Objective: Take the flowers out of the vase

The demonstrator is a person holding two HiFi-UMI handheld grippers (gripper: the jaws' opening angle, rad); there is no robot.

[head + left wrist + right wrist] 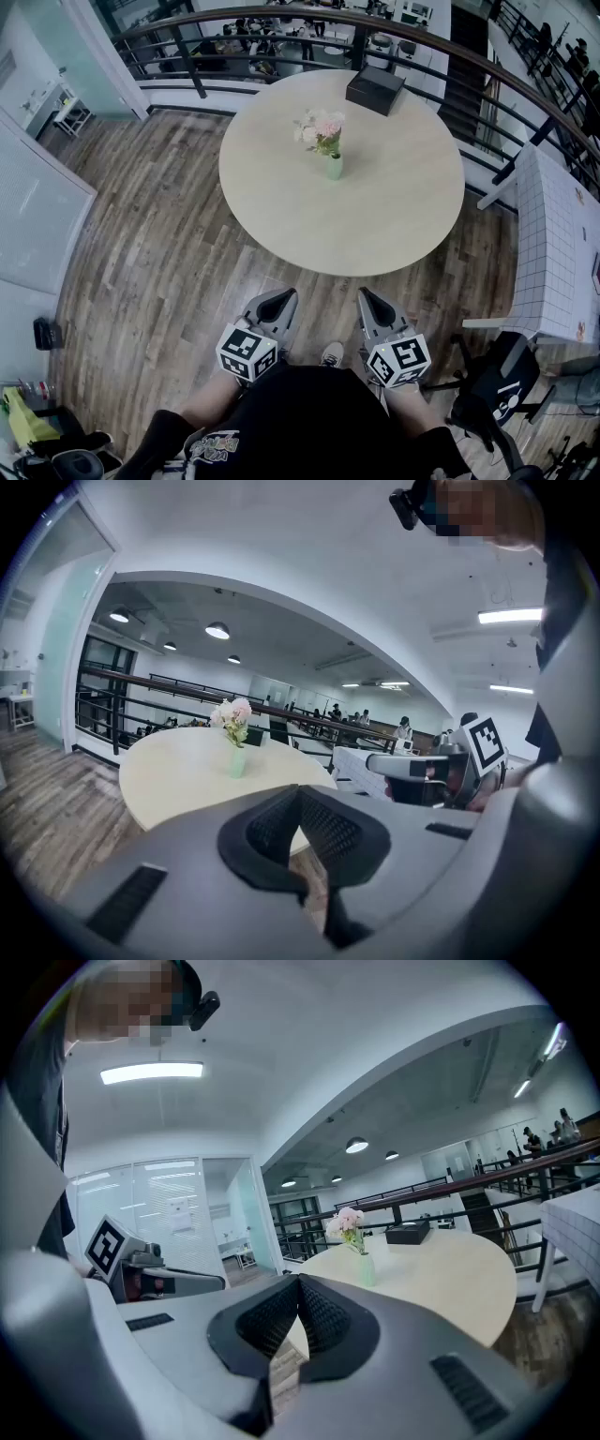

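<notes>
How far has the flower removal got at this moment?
Nothing done yet: the pink and white flowers stand in the small pale green vase on the round beige table. In hand: nothing; the left tool and right tool are both shut and empty, held short of the table's near edge. Left: approach, grip the flowers, lift them out.

head view: the white gridded table [555, 246] runs off the right edge. a yellow-green object [25, 417] at the lower left is too small to identify. the black box [375, 90] shows no readable detail, and the stems inside the vase [334, 169] cannot be made out. left gripper view: the grey body of the left gripper [300, 797] covers the near edge of the round table [178, 771]. right gripper view: the right gripper [298, 1283] likewise hides the table's near side.
</notes>
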